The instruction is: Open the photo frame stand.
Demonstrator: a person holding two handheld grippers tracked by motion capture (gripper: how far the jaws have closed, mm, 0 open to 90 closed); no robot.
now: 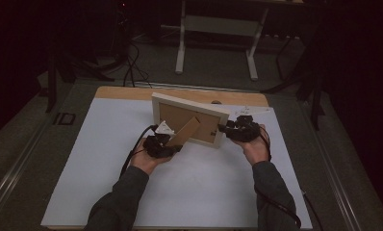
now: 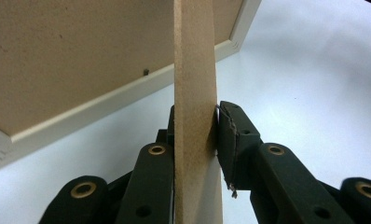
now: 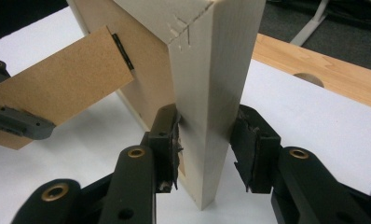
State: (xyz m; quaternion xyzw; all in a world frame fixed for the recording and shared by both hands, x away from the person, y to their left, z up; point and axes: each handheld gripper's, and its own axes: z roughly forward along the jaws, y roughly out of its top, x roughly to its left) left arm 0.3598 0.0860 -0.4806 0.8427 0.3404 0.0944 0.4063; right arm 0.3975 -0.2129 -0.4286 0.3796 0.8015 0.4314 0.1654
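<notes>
— Sleeves (image 1: 127, 197) come in from the near edge of the tabletop (image 1: 204, 192), one grey forearm on each side. What sits at the left?

— Left gripper (image 1: 168, 143), held in the left hand (image 1: 145, 160), just in front of the picture frame (image 1: 189, 120). Its fingers (image 2: 237, 140) are clamped on the brown fold-out stand (image 1: 187, 132) that hangs from the back of the frame. In the left gripper view the strip of board (image 2: 195, 93) runs upright between them, with one pad pressed flat against its edge and the other tight on the far side.

— Where is the frame itself?

— Near the middle of the white tabletop, standing on its lower edge with its brown backing toward the person. The pale wooden border (image 3: 211, 70) runs round it, and the stand slopes out from the back toward the left gripper.

— And on the right?

— Right gripper (image 1: 228, 129), in the right hand (image 1: 256, 147), at the frame's right end. Its fingers (image 3: 167, 140) grip the pale side rail from both faces, pads touching the wood. In that view the stand (image 3: 62, 93) shows off to the left, with the other gripper's grey finger on it.

— Anything beyond?

— A strip of bare wood (image 1: 180, 93) along the tabletop's far edge, then a white stand's legs (image 1: 218, 43) on the dark floor.
</notes>
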